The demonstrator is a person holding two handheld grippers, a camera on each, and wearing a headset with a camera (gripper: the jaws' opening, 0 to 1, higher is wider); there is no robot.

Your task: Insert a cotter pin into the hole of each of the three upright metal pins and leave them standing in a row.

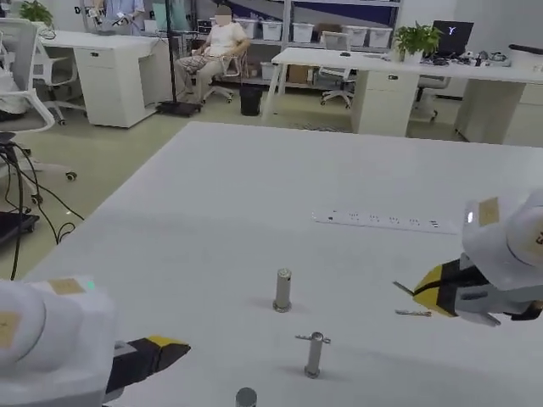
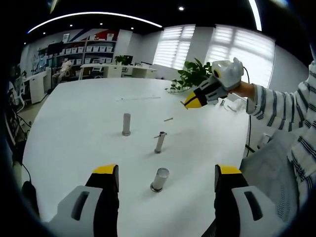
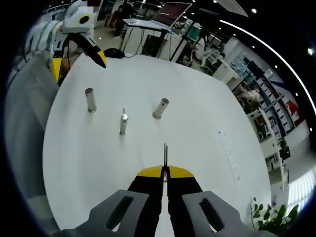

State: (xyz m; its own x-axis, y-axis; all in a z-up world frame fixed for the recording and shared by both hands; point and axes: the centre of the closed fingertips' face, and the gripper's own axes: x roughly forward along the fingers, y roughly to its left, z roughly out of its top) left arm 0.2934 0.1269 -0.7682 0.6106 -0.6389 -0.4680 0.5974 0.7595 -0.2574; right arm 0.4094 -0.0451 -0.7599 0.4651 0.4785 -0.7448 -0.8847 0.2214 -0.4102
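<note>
Three upright metal pins stand in a slanted row on the white table (image 1: 212, 195). The far pin (image 1: 282, 290) is bare. The middle pin (image 1: 315, 354) has a cotter pin through its top. The near pin (image 1: 246, 397) is cut by the frame's bottom edge. My right gripper (image 1: 422, 294) hovers right of the row, shut on a cotter pin (image 3: 165, 154) that sticks out past its tips. A loose cotter pin (image 1: 413, 313) lies on the table below it. My left gripper (image 2: 166, 170) is open, its jaws wide apart just short of the near pin (image 2: 159, 179).
A white power strip (image 1: 377, 220) lies across the table beyond the pins. Desks, chairs and a seated person fill the room behind. A striped sleeve (image 2: 291, 123) reaches in from the right in the left gripper view.
</note>
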